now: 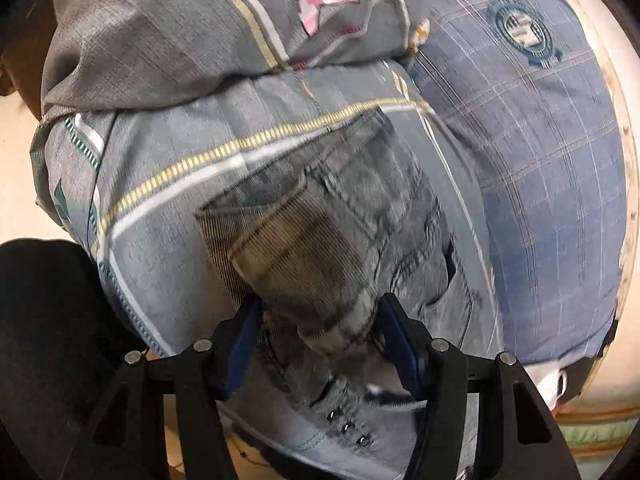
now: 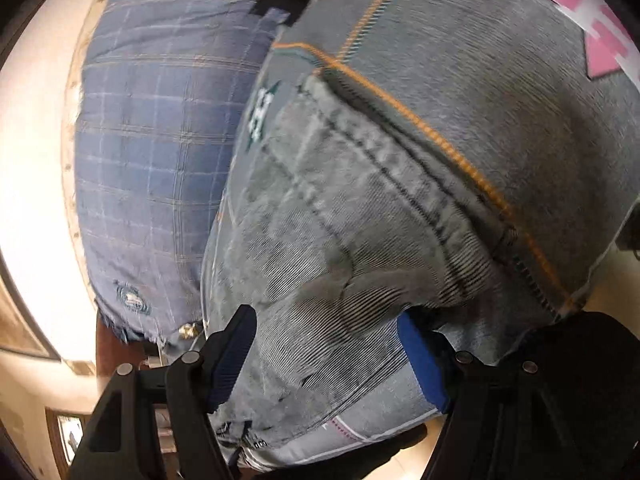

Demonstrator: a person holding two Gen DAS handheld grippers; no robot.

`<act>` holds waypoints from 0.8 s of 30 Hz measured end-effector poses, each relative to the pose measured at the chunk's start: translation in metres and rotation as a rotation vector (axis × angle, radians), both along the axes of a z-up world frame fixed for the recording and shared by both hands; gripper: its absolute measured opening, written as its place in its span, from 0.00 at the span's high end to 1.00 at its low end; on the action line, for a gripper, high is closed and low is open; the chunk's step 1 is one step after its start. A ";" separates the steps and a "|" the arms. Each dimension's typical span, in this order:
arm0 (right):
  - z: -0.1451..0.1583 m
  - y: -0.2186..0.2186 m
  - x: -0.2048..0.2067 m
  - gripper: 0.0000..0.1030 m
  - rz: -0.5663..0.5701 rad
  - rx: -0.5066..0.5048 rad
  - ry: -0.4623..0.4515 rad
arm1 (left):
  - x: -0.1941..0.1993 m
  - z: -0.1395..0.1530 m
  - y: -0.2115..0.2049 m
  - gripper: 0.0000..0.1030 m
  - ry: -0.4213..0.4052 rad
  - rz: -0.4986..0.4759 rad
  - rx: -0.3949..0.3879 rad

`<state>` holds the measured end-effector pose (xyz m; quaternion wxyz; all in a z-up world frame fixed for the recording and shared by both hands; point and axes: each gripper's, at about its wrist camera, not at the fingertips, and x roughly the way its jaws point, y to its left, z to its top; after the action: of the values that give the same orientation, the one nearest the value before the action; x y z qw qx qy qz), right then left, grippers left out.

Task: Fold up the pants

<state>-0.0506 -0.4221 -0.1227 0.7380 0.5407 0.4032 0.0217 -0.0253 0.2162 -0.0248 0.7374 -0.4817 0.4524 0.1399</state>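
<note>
Pants (image 1: 332, 236) of grey denim lie rumpled on the patterned bedspread (image 1: 160, 184), bunched between both grippers' fingers and not yet flat. Left gripper (image 1: 320, 320) and right gripper (image 2: 332, 344) stand apart, cloth between, clamping nothing. I'd say the folding is barely begun.

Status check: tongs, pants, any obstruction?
Left tongs open, straddling grey corduroy pants. Right tongs open over same pants. Nothing obstructing.
</note>
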 end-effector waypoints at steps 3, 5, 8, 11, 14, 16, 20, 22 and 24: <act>0.000 -0.004 0.005 0.37 -0.001 -0.010 0.008 | 0.005 0.009 0.002 0.85 -0.030 -0.035 0.021; -0.002 -0.008 0.006 0.64 0.001 -0.011 0.026 | 0.006 0.017 0.004 0.94 -0.049 -0.043 0.038; 0.002 -0.014 0.008 0.81 0.006 -0.056 0.039 | 0.009 0.031 0.006 0.94 -0.083 -0.059 0.046; 0.022 -0.016 0.016 0.84 0.016 -0.120 0.015 | 0.022 0.048 0.007 0.94 -0.121 -0.080 0.076; 0.055 -0.016 0.036 0.85 0.037 -0.208 -0.019 | 0.040 0.067 0.008 0.94 -0.155 -0.095 0.087; 0.084 -0.015 0.052 0.85 0.058 -0.267 -0.055 | 0.051 0.082 0.006 0.94 -0.184 -0.097 0.091; 0.145 -0.012 0.068 0.85 0.069 -0.339 -0.158 | 0.057 0.122 0.007 0.94 -0.306 -0.097 0.107; 0.169 -0.012 0.062 0.85 0.065 -0.361 -0.228 | 0.047 0.127 0.001 0.94 -0.350 -0.095 0.144; 0.172 -0.009 0.043 0.85 0.063 -0.380 -0.272 | 0.025 0.113 -0.004 0.94 -0.351 -0.106 0.183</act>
<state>-0.0078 -0.4311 0.0497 0.8730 0.3713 0.3136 0.0411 -0.0005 0.2126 0.0885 0.8519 -0.4054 0.3269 0.0553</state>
